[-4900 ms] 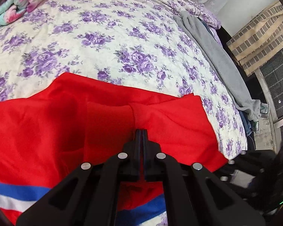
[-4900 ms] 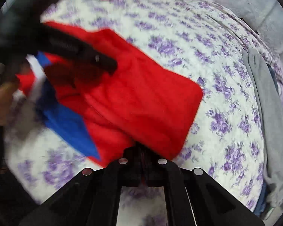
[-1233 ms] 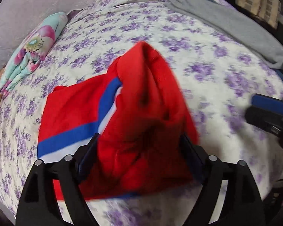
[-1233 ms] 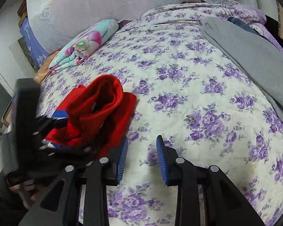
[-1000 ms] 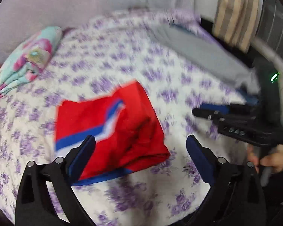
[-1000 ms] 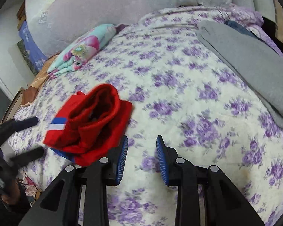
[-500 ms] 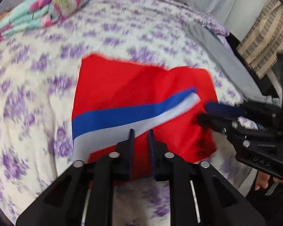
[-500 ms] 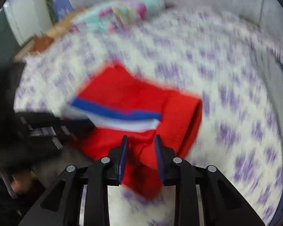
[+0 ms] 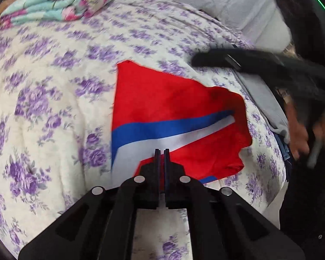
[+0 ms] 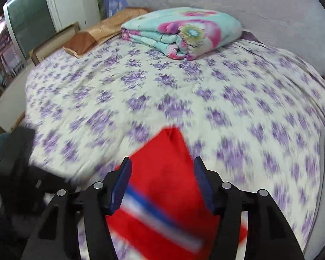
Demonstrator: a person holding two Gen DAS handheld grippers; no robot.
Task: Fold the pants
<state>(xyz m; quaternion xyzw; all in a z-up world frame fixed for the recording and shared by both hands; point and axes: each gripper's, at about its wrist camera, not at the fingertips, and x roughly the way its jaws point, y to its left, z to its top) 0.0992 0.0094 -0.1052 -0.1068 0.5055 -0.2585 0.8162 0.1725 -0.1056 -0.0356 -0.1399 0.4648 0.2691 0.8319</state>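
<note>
Red pants [image 9: 175, 108] with blue and white stripe lie folded on the bed [image 9: 43, 99], near its front edge, on the purple-flowered cover. Left gripper [image 9: 160, 151]: jaws clenched, tips at the near hem of the pants (whether cloth is pinched between them, cannot tell). Right gripper [image 10: 162, 173]: jaws released, spread wide above the pants, view blurred. Folded floral blanket [image 10: 182, 32] well apart, at the head of the bed. Grey garment [image 9: 262, 99] along the bed's right edge.
</note>
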